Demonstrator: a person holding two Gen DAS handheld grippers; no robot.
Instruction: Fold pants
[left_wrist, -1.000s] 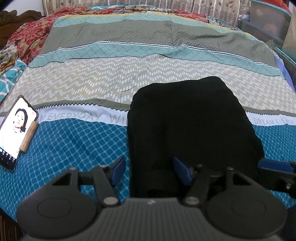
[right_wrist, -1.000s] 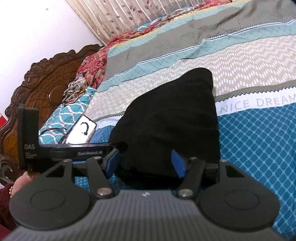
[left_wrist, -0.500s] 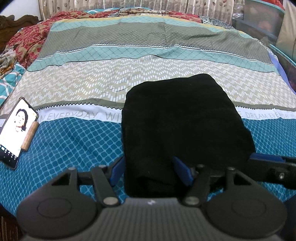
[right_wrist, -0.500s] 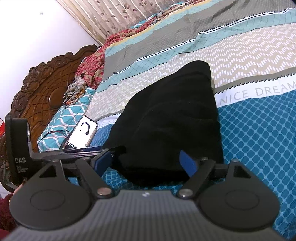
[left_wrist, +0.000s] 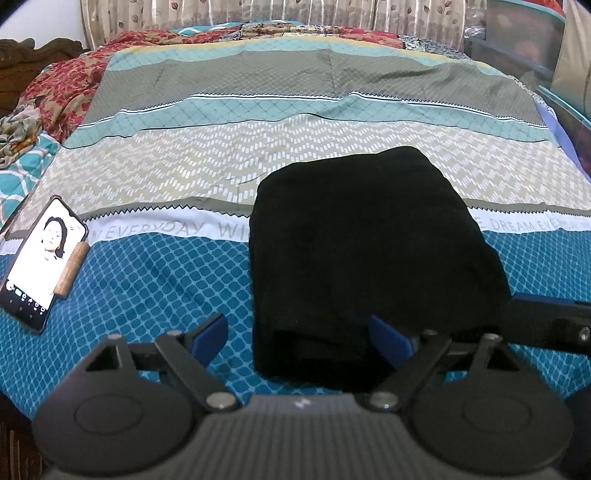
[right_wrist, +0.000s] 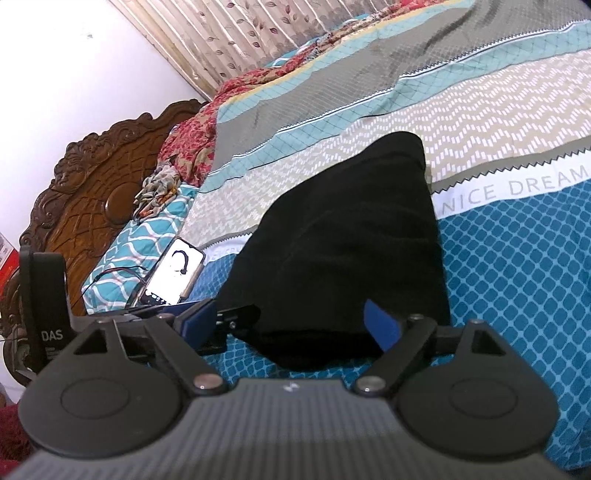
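Pants (left_wrist: 369, 251) sit folded on the bedspread (left_wrist: 155, 280), near edge between both grippers. Left gripper (left_wrist: 299, 332) and right gripper (right_wrist: 291, 321) jaws opening wide, holding nothing. Risk: a pad snags cloth on withdrawal, dragging the fold open.

White band of bedsheet (right_wrist: 517, 184) ahead of right claw reads "NICE DREAM"; "EVERYDAY" left of left claw; "DAS" on left gripper (right_wrist: 51, 336).

We count one pair of black pants (left_wrist: 365, 251), folded, on one bed (left_wrist: 155, 280). We see one phone (left_wrist: 40, 258), one carved wooden headboard (right_wrist: 92, 199) and two grippers: left gripper (left_wrist: 299, 336), right gripper (right_wrist: 288, 321).
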